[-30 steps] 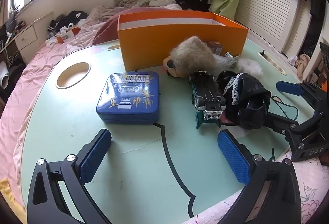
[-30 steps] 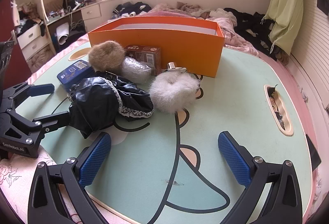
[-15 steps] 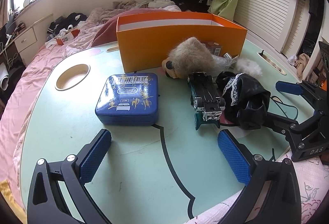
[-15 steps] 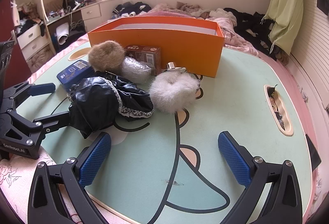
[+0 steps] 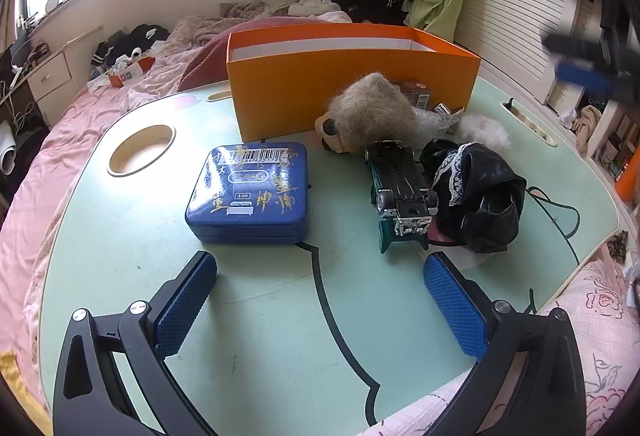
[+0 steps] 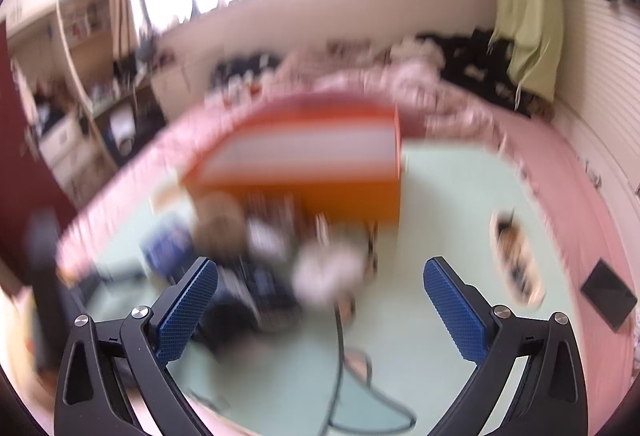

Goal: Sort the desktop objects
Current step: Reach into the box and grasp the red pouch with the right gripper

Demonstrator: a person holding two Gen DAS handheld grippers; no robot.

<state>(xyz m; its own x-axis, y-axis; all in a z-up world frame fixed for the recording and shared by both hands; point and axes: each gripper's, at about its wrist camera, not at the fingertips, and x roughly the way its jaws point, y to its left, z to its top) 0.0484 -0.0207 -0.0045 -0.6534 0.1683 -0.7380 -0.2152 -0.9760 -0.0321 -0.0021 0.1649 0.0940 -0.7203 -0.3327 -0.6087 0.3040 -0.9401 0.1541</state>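
An orange box (image 5: 352, 84) stands open-topped at the back of the pale green table (image 5: 260, 316). In front of it lie a blue tin (image 5: 250, 192), a tan furry toy (image 5: 368, 112), an upturned toy car (image 5: 400, 192), a black lace-trimmed cloth (image 5: 480, 192) and a white fluffy piece (image 5: 484, 128). My left gripper (image 5: 320, 308) is open, low over the table's near edge, short of the tin and car. My right gripper (image 6: 320, 312) is open and empty, raised above the table; its view is motion-blurred, with the orange box (image 6: 312, 172) ahead and the white fluffy piece (image 6: 328, 272) below.
A round cup hole (image 5: 142, 150) is sunk in the table's left side and a slot (image 5: 528, 120) at its right. Pink bedding (image 5: 48, 164) surrounds the table. The right gripper appears as a blurred dark shape (image 5: 588, 64) high at the right of the left wrist view.
My right gripper has lifted fast off the table's edge and now looks down on the box from higher up. The left gripper has barely moved.
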